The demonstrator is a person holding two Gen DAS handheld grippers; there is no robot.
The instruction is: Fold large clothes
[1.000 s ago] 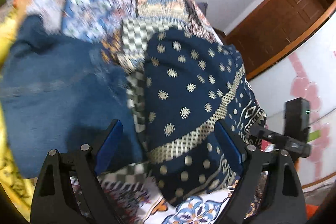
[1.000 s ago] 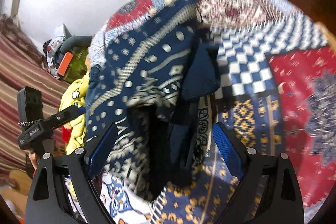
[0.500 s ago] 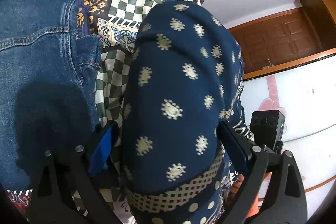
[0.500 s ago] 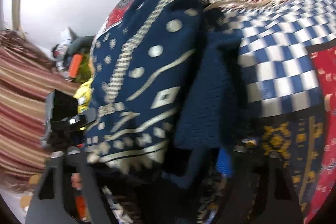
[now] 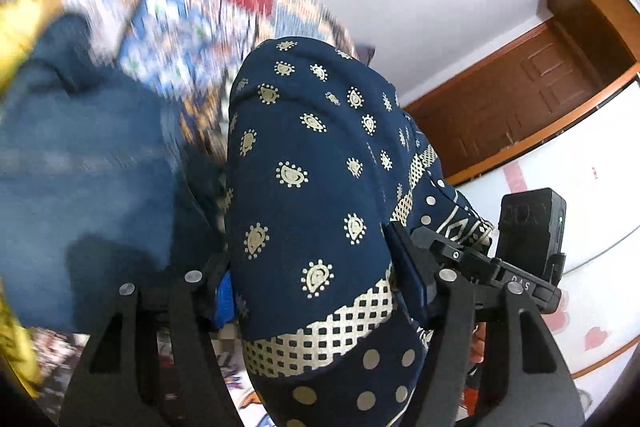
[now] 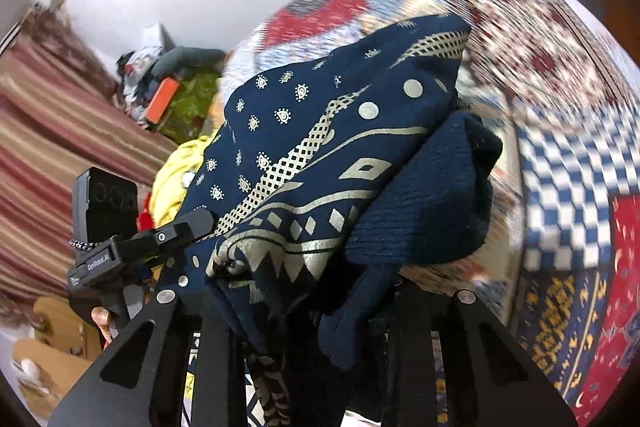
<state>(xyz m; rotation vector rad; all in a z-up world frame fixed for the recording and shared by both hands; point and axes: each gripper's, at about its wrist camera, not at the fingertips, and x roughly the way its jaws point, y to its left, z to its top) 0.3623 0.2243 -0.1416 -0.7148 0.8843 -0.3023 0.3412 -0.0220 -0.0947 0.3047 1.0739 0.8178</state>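
The navy patterned garment (image 5: 320, 187) hangs bunched between both tools above the patchwork bedspread (image 6: 568, 163). In the left wrist view it fills the gap of the left hand-held gripper (image 5: 320, 291): the jaws are closing, with the cloth bulging up between them and its checkered gold band (image 5: 328, 327) running across the lower fold. Whether the pads already press on it is hard to tell. In the right wrist view the right hand-held gripper (image 6: 304, 307) is closing too, its jaws nearly together on a gathered edge of the same garment, from which a dark knit fold (image 6: 420, 195) sags to the right.

To the left of the garment lies a pair of blue jeans (image 5: 88, 163) on the bed, close beside the hanging cloth. Yellow fabric (image 5: 20, 15) borders the bed's far left edge. Beyond the bed's right edge are a white wall and a brown wooden door (image 5: 532, 99); that side looks open. On the right gripper's left, a striped curtain (image 6: 48, 131) and a clutter of items (image 6: 168, 95) stand near the bed's edge. The bedspread to the right of the garment is bare.
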